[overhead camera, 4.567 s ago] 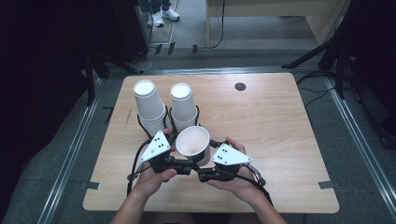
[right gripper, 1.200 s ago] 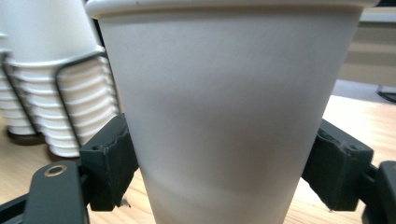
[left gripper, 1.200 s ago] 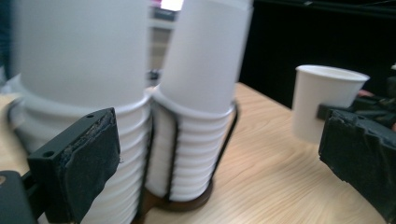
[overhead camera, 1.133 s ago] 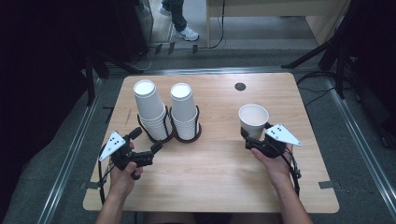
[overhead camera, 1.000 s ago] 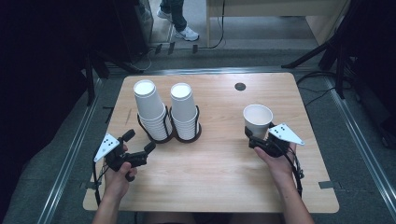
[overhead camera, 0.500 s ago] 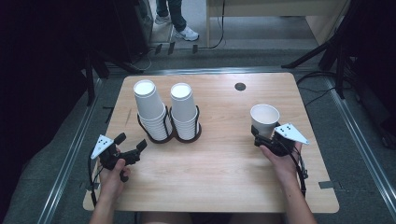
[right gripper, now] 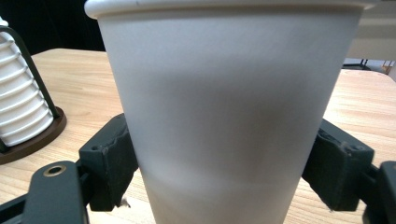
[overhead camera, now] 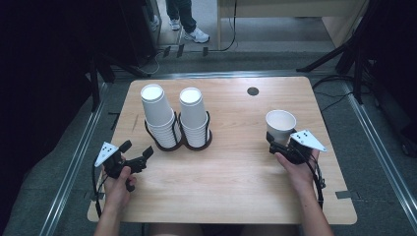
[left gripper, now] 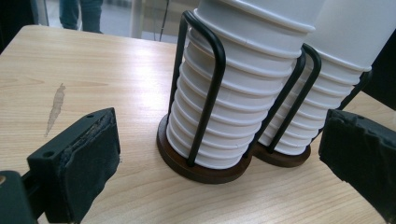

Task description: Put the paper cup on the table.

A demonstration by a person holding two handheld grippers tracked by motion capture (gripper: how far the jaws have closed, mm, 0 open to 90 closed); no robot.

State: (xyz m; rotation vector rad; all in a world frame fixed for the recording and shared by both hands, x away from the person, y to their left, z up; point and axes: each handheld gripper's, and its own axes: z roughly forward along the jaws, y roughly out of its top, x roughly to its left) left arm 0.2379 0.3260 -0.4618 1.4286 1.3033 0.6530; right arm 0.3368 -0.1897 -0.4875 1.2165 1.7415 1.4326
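Observation:
A single white paper cup (overhead camera: 281, 124) stands upright at the right side of the wooden table (overhead camera: 231, 187), and my right gripper (overhead camera: 279, 144) is shut on its lower wall. In the right gripper view the cup (right gripper: 224, 93) sits between both pads, which press on its sides. Two tall stacks of white cups (overhead camera: 156, 114) (overhead camera: 193, 117) stand in a black wire holder with a brown base (overhead camera: 178, 143). My left gripper (overhead camera: 136, 149) rests near the table's front left edge, open and holding nothing. Its jaws point at the stacks (left gripper: 233, 93) from a short way off.
A small dark round disc (overhead camera: 253, 91) is set in the table near the back edge. A pale scuff (left gripper: 56, 105) marks the wood left of the holder. A person's shoes (overhead camera: 196, 33) stand on the floor behind the table. Metal rails run along both sides.
Both grippers were together on one cup at the middle earlier. Over the last second the right gripper carried the cup rightward, and the left gripper drew back to the front left and sank.

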